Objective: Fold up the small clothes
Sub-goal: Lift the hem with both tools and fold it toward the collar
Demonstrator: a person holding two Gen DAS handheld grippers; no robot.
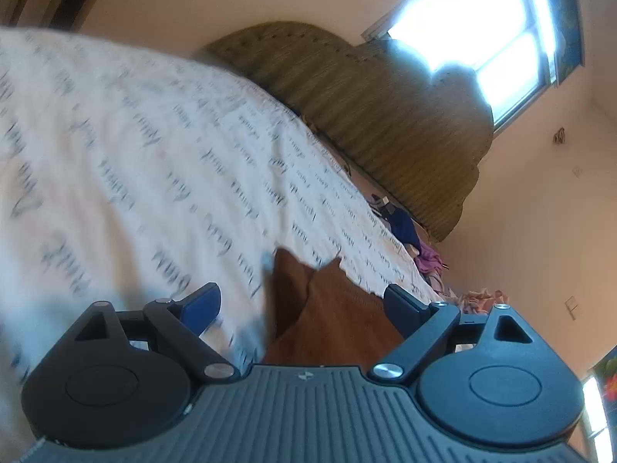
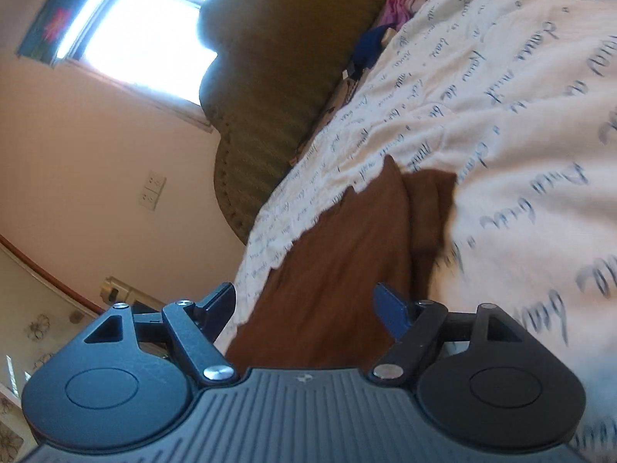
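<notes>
Brown garment [image 1: 331, 320]: one, lying on the bed [image 1: 135, 154] just ahead of both tools; soft, light, limp (it probably sags if lifted by one point).
Where to grip: judged best at two corners of one edge.
Left hand-held gripper [image 1: 302, 308]: jaws wide apart, holding nothing.
Right hand-held gripper [image 2: 304, 308]: likewise spread, cloth between the fingers but unpinched.
Pile of other clothes [image 1: 420, 247]: near the headboard [image 1: 366, 115], too jumbled to count.

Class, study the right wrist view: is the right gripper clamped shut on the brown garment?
No: the right gripper stands open, its fingers apart on either side of the brown garment, with neither pad pressing it.
</notes>
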